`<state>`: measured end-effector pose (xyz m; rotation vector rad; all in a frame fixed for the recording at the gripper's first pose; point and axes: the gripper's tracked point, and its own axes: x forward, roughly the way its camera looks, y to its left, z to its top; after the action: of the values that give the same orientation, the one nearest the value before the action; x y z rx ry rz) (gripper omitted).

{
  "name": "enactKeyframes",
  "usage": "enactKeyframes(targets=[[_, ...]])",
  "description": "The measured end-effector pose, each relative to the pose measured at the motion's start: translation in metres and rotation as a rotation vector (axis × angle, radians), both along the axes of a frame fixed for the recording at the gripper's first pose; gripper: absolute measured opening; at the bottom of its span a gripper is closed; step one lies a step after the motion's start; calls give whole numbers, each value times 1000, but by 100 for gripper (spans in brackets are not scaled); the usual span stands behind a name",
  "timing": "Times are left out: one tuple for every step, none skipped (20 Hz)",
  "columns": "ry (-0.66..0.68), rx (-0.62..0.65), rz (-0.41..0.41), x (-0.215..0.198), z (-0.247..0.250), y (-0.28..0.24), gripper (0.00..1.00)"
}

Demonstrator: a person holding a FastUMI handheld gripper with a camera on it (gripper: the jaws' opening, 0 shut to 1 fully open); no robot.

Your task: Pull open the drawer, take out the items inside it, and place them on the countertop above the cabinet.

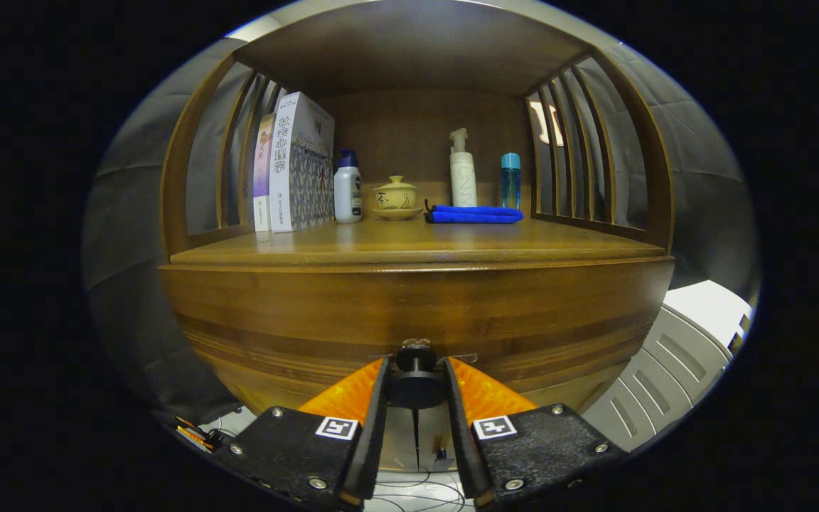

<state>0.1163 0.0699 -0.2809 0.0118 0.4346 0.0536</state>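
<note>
A wooden cabinet fills the view, its drawer front (416, 313) close ahead of me. The dark round knob (416, 377) of the drawer sits between my two fingers, and my gripper (416, 373) is shut on it, both fingers pressing its sides. The drawer looks closed or barely out; its inside is hidden. Above the drawer lies the wooden countertop (409, 245), a shelf space under a wooden roof.
At the back of the countertop stand books (296, 163), a white bottle with a blue cap (347, 188), a small lidded cup on a saucer (396, 198), a white pump bottle (462, 171), a blue bottle (510, 179) and a folded blue cloth (475, 214). Slatted sides close the shelf left and right.
</note>
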Motion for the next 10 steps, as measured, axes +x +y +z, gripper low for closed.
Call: enactKeyframes(targets=[[0,4,-1,-1,-1,0,41],[-6,6,-2,-1,-2,-1,39],[-4,16,-9,-2,-2,-1,35],[-1,29,-18,-3,-3,-1,34],[6,39,-20,-7,-2,-1,33],[11,46,-18,-11,-2,-1,33],[14,51,-14,-17,0,-1,33],[14,57,-10,-25,0,-2,32],[13,59,-7,-33,1,-2,32],[10,59,-4,-40,2,-2,33]])
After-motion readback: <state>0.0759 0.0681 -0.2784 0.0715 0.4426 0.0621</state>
